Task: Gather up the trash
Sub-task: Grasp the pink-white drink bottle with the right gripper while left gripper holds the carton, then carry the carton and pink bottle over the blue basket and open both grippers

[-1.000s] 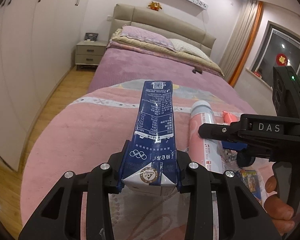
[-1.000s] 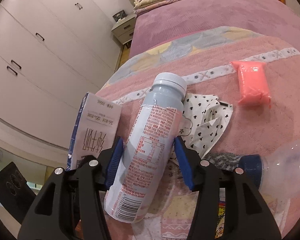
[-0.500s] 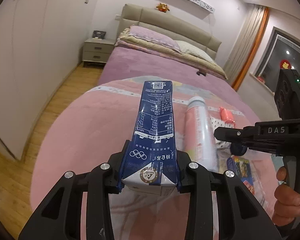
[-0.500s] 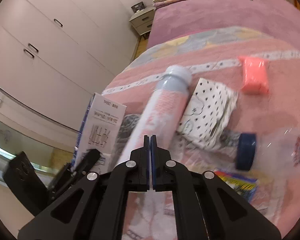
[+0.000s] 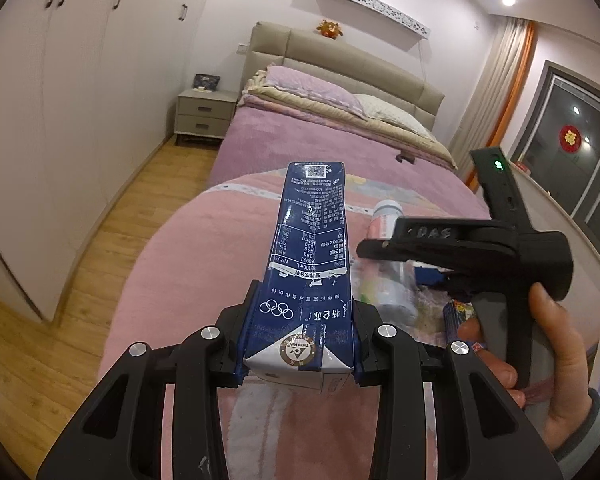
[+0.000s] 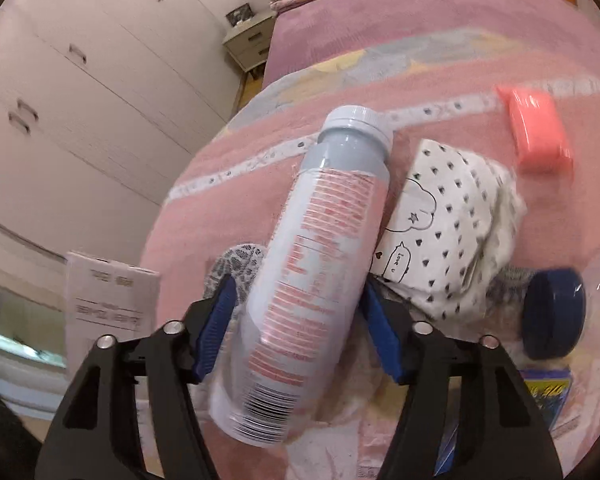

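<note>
Cardboard of a dark blue rectangular milk carton [image 5: 308,280] sits pinched between the black fingers of the left gripper [image 5: 298,346], the carton reaching forward above a pink fleece blanket [image 5: 204,264]. Beside it on the right, a hand [image 5: 540,364] grips the handle of the black right gripper [image 6: 296,320], seen from the side. From that gripper's own camera, its jaws are opening, blue pads [image 6: 214,320] either side of a pale grey plastic bottle with a pink printed label [image 6: 320,264]; the bottle lies between them on the blanket, and whether the pads touch it is hard to tell through the blur. Just right of the bottle lies a crumpled white tissue pack with black hearts [image 6: 448,236], and near the right edge a clear bottle with a dark blue cap [image 6: 554,312]. Further off rests a coral-pink wrapped packet [image 6: 538,136]. Beyond stand a beige padded headboard [image 5: 340,60], a grey bedside cabinet [image 5: 204,114] and white wardrobe doors [image 5: 60,100].
</note>
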Tool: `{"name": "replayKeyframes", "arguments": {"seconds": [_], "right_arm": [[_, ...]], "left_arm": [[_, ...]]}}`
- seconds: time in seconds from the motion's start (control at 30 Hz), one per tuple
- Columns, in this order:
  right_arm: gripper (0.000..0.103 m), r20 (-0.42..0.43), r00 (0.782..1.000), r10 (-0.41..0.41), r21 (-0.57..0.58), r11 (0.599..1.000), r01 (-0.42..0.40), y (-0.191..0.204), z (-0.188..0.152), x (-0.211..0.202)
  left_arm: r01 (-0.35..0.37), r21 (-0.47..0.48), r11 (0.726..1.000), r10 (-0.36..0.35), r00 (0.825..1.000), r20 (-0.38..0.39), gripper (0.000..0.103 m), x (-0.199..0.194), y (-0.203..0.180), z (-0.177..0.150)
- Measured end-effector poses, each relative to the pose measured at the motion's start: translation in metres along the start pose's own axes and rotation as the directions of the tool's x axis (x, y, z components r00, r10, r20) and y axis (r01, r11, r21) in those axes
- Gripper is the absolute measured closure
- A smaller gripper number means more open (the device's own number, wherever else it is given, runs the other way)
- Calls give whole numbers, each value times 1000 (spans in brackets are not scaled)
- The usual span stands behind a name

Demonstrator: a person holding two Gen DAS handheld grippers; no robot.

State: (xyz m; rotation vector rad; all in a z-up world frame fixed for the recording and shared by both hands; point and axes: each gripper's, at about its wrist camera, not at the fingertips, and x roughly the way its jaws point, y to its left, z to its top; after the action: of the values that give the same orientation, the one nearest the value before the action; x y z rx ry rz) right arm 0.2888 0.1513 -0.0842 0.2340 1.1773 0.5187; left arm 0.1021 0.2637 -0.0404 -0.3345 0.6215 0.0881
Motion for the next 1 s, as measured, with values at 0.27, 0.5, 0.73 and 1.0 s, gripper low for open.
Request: {"name": "replayKeyframes", "arguments": {"seconds": [0.27, 0.5, 0.73, 1.0], "right_arm": [[56, 35, 994, 108, 24, 994, -109, -21, -18, -37], [57, 89, 975, 202, 27, 978, -205, -46, -35, -88], [57, 215, 951, 223, 57, 969, -240, -91, -46, -152], [57, 390, 909, 149, 150, 964, -222, -176, -69, -235]], "left_arm": [[26, 13, 1000, -27, 1000, 17, 68, -6, -14, 6], [76, 52, 996, -77, 997, 21, 68, -5, -47, 9], [133, 131, 982, -138, 990, 31, 68, -11, -98, 11], [253, 240, 937, -260, 966, -2, 68, -6, -179, 12]]}}
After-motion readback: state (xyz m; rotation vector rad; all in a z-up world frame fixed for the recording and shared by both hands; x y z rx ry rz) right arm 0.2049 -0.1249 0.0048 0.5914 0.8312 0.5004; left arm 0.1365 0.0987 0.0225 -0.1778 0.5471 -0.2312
